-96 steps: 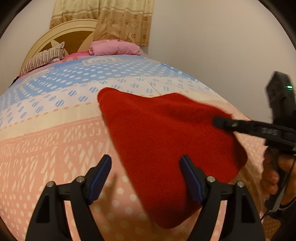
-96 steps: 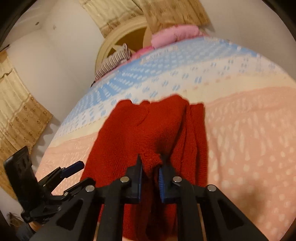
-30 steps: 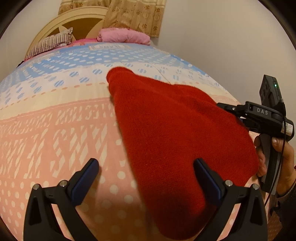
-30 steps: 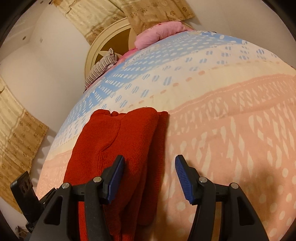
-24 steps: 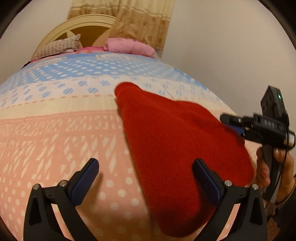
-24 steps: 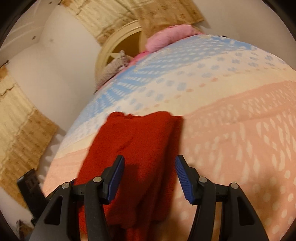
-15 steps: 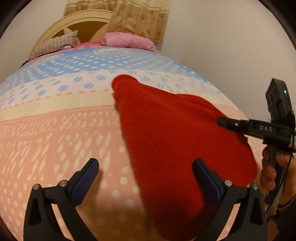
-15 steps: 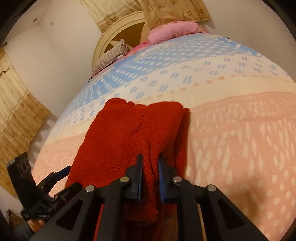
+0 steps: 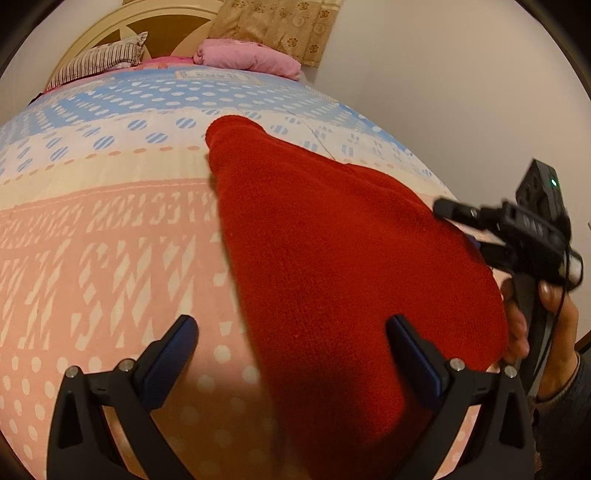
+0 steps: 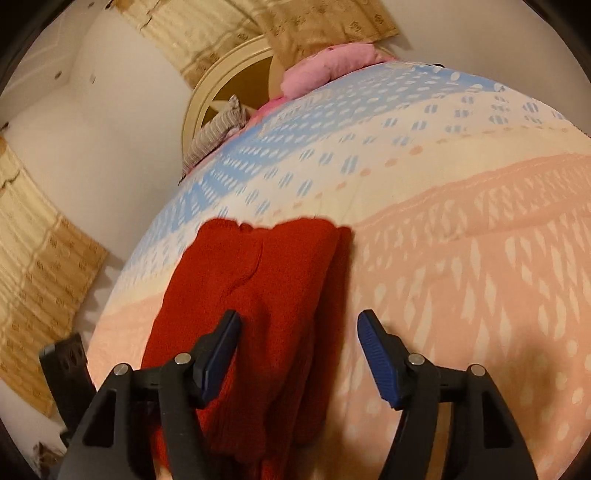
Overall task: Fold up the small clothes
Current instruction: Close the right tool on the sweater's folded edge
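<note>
A red knitted garment (image 9: 332, 258) lies folded on the patterned bedspread (image 9: 92, 229); it also shows in the right wrist view (image 10: 266, 295) with its layers stacked. My left gripper (image 9: 291, 354) is open and empty, its jaws wide apart over the garment's near end. My right gripper (image 10: 297, 354) is open and empty just above the garment's right edge. In the left wrist view the right gripper (image 9: 454, 214) sits at the garment's right side, held by a hand.
A pink pillow (image 9: 247, 59) and a striped pillow (image 9: 96, 62) lie at the headboard (image 9: 122, 22). Beige curtains (image 10: 40, 280) hang at the left. A wall (image 9: 443, 74) runs close along the bed's right side.
My right gripper was shut on the garment's edge half a second ago; now it has opened and let go. The left gripper stays open and has barely moved.
</note>
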Tool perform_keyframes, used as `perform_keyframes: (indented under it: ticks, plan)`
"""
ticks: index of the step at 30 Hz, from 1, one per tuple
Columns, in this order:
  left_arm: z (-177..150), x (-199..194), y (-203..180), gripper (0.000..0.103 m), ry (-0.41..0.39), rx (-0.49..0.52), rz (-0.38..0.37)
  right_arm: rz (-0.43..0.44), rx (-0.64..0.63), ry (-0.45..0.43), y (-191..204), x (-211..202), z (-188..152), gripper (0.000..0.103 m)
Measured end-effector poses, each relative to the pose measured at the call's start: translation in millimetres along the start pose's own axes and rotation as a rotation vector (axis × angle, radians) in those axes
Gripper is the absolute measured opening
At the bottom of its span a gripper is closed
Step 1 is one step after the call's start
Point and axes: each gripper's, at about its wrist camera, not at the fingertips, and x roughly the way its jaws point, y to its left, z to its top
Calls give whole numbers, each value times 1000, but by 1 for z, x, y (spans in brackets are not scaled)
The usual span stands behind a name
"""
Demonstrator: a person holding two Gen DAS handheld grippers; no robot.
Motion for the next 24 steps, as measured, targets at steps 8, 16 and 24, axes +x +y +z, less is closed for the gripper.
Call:
perform_keyframes:
  ticks: [8, 16, 24]
  plan:
    - [1, -1, -3, 98, -2, 16, -5, 13, 52, 92, -13, 41, 22, 67]
    - [1, -10, -23, 64, -11, 97, -12, 60, 13, 140, -4, 56, 19, 32]
    - [5, -21, -31, 41, -16, 171, 39, 59, -1, 106, 6, 46, 16, 26]
